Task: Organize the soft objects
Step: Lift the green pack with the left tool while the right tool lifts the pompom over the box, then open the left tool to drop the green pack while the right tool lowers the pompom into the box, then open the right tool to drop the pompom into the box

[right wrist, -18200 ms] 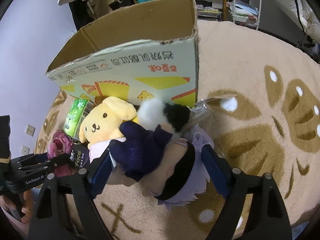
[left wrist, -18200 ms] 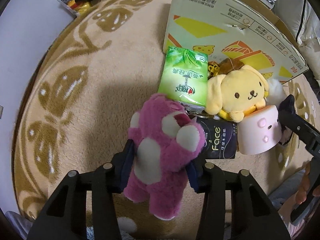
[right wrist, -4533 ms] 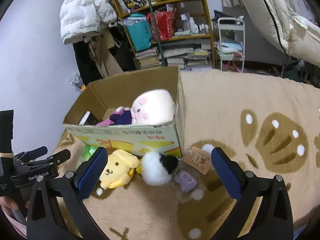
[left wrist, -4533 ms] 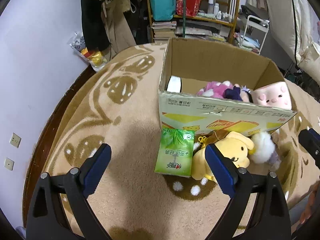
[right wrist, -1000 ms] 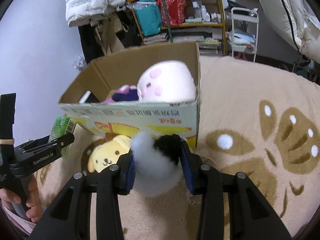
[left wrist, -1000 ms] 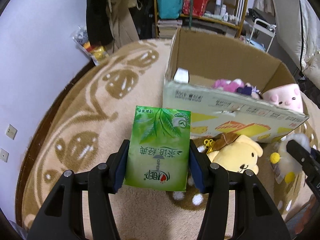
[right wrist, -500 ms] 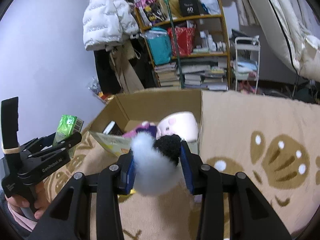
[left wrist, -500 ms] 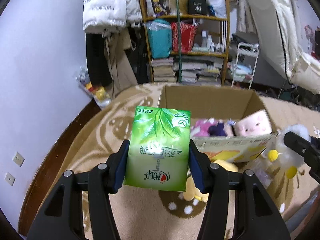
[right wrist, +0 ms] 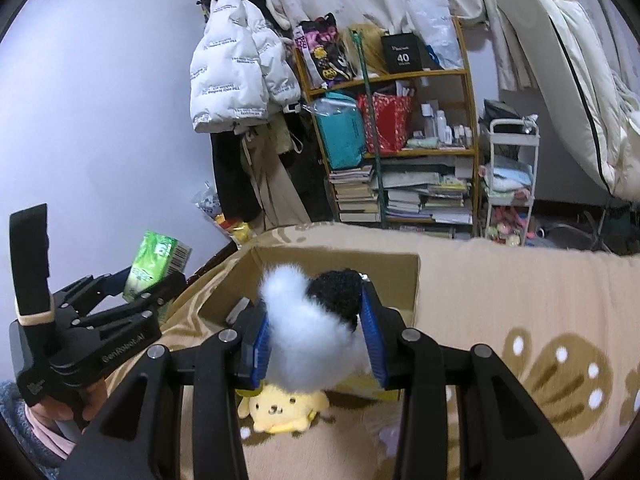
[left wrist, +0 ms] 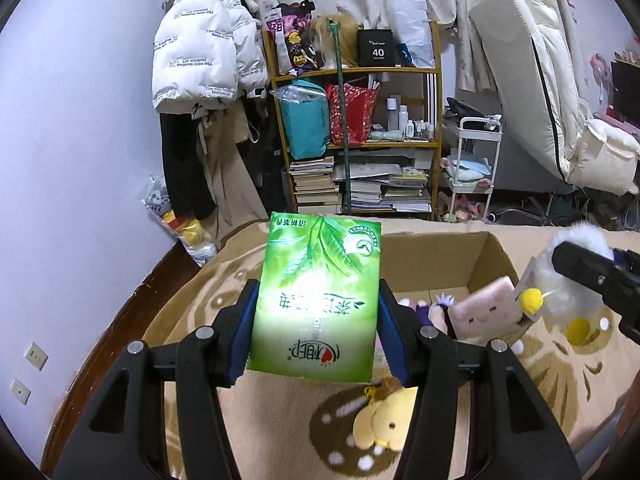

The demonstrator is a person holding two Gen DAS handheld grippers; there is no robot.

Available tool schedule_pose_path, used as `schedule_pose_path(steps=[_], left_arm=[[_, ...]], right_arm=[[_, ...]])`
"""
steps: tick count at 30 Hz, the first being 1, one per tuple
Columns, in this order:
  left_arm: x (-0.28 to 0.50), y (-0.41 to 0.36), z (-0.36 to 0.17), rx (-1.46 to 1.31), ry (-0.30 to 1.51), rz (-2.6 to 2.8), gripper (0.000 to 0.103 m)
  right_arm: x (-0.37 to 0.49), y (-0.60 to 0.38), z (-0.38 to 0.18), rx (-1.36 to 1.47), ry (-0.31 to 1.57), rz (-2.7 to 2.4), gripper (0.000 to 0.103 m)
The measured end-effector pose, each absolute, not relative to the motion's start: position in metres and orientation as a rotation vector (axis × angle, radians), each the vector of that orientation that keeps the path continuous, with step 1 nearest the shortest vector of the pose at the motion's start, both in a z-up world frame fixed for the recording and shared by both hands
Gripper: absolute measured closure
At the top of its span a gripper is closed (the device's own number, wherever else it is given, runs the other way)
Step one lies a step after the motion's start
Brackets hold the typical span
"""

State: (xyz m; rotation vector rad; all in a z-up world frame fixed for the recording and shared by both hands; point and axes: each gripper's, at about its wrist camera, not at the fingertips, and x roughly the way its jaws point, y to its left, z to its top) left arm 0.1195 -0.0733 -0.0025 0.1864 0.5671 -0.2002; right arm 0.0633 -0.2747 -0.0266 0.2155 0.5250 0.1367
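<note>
My left gripper (left wrist: 318,332) is shut on a green tissue pack (left wrist: 316,300), held up in front of an open cardboard box (left wrist: 496,252). In the box lie a pink pig plush (left wrist: 480,310) and a purple plush (left wrist: 428,310). My right gripper (right wrist: 316,338) is shut on a white and black fluffy plush (right wrist: 312,328), raised over the box (right wrist: 416,276). A yellow dog plush (right wrist: 286,406) lies on the rug before the box, its head showing in the left wrist view too (left wrist: 386,420). The right wrist view shows the left gripper (right wrist: 132,280) with the green pack (right wrist: 154,260).
A beige rug with brown patterns (right wrist: 540,308) covers the floor. Behind the box stand a wooden shelf (left wrist: 360,144) with books and bags, a white cart (left wrist: 474,160), hanging coats (left wrist: 200,60) and a folded white mattress (left wrist: 540,100). A hand and a sleeve (right wrist: 40,420) hold the left gripper.
Both grippers have risen with their loads and tipped up, so the shelf and wall now fill the upper view. The box and the yellow plush sit lower in the frames.
</note>
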Motion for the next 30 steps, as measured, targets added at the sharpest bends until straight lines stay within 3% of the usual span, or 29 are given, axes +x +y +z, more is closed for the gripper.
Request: schedule_pose_path(steps=[9,19,28,30], left_arm=[[0.151,-0.085,-0.017,0.214,0.566,-0.189,0.049],[0.179,-0.089,-0.051,0.188,0.635,-0.193,0.049],[0.187,-0.09,-0.067,0.195,0.676,-0.175,0.048],[0.189,-0.087,-0.066,0.191,0.677,-0.173,0.047]], right_arm=[[0.099,-0.275,-0.029,0.169,0.508,0.16,0.061],[0.129,-0.285,-0.068,0.215,0.533,0.16,0.061],[0.143,-0.292,-0.082,0.281,0.554,0.183,0.059],[0.143,-0.294,-0.083,0.286,0.561,0.18,0.054]])
